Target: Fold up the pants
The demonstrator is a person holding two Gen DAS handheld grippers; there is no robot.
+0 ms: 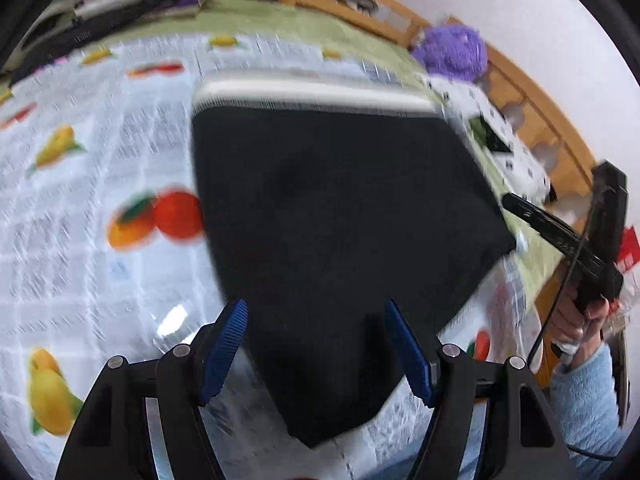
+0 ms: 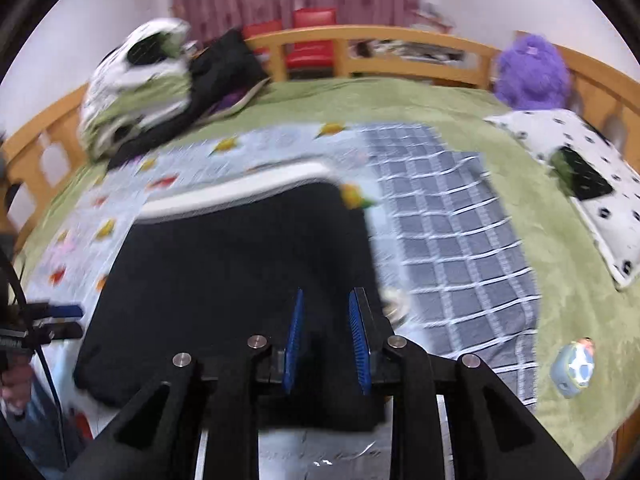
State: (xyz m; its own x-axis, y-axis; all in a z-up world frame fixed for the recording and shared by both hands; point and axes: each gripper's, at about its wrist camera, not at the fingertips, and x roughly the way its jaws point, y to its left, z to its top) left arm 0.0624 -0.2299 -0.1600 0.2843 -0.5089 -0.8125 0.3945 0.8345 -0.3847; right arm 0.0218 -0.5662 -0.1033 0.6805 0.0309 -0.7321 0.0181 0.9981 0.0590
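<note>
here the folded black fabric pants (image 1: 344, 216) lie on the fruit-print plastic sheet (image 1: 100, 168); left gripper (image 1: 316, 344) spread wide, right gripper (image 2: 326, 344) narrow, both empty

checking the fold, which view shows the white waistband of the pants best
The left wrist view: the white waistband runs across the far edge of the black pants, end to end and unobstructed. The right wrist view shows the same band more blurred and slanted, though still visible along its length.
</note>
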